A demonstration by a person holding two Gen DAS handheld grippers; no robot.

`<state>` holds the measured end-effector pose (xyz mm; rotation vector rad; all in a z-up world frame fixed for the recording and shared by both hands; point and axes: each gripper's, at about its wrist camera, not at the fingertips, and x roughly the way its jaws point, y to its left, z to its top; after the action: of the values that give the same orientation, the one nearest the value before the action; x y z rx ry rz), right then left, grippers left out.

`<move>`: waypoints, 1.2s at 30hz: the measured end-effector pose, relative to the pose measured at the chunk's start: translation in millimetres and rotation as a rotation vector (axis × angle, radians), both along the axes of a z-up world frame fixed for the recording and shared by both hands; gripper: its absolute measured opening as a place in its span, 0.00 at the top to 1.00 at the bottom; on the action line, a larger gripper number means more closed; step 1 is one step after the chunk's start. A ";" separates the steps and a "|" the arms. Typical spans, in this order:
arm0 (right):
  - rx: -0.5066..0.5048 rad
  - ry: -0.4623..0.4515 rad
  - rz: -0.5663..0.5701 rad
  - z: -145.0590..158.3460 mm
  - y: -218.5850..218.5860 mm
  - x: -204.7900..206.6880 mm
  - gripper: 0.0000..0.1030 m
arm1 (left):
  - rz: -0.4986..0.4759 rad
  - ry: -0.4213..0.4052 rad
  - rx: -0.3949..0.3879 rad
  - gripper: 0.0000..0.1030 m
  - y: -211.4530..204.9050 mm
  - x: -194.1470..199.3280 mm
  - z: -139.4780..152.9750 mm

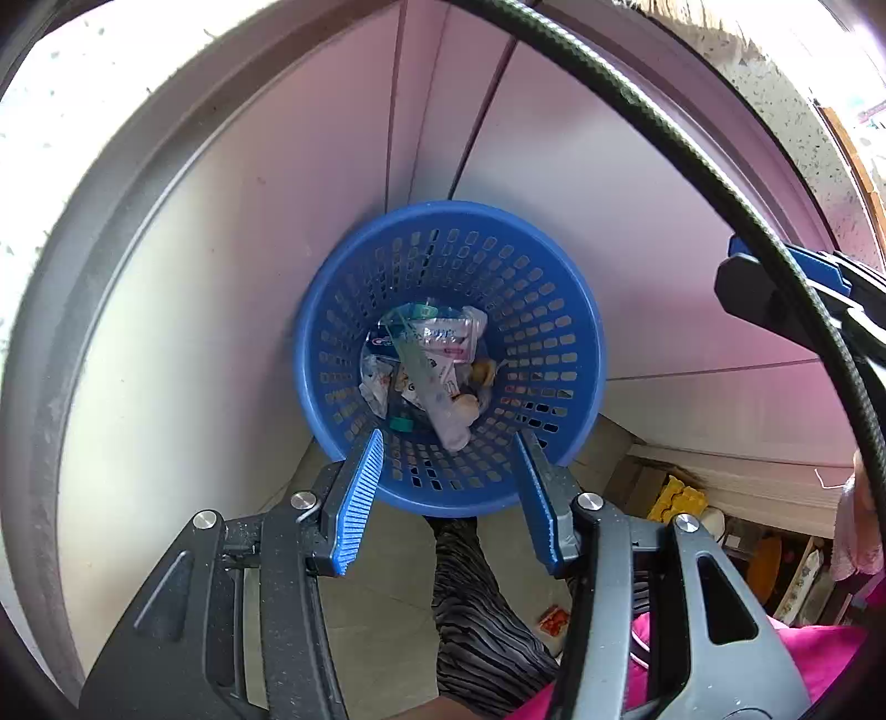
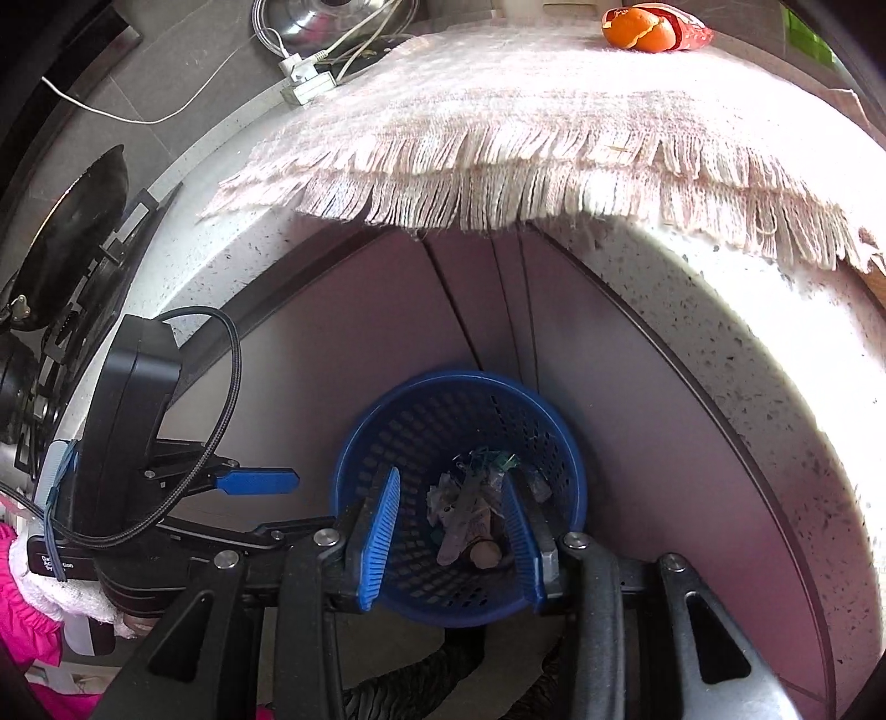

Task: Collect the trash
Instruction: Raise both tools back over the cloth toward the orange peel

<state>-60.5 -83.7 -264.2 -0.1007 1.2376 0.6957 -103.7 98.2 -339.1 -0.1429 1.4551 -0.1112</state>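
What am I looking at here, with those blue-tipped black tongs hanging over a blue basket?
There is no robot here: a person holds a hand-operated gripper in each hand, each with a wide-angle camera looking along its two fingers. One picture looks down the left gripper, the other down the right gripper; both stand open and hold nothing. Below them, on the floor against the cabinet doors, is a blue basket with wrappers and other trash at its bottom. In the right camera's view you also see the speckled counter edge, a fringed cloth on top, and an orange peel lying on it.
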 end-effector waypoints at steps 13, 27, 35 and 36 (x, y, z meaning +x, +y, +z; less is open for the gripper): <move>0.047 -0.030 -0.026 28.7 -8.1 0.2 0.59 | -0.024 -0.072 0.005 0.52 3.8 -3.5 31.2; 0.134 -0.160 -0.110 116.8 -46.6 39.8 0.36 | 0.013 -0.311 -0.063 0.52 1.5 21.2 127.5; 0.197 -0.181 -0.191 148.1 -85.8 137.6 0.18 | 0.105 -0.412 -0.069 0.41 -20.7 79.4 167.2; 0.205 -0.175 -0.197 149.5 -90.1 152.3 0.18 | 0.117 -0.421 -0.072 0.41 -24.1 88.8 170.2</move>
<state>91.9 -173.8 -114.6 0.1261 0.9875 0.6242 -14.9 74.1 -168.9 -0.2474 1.0213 -0.0922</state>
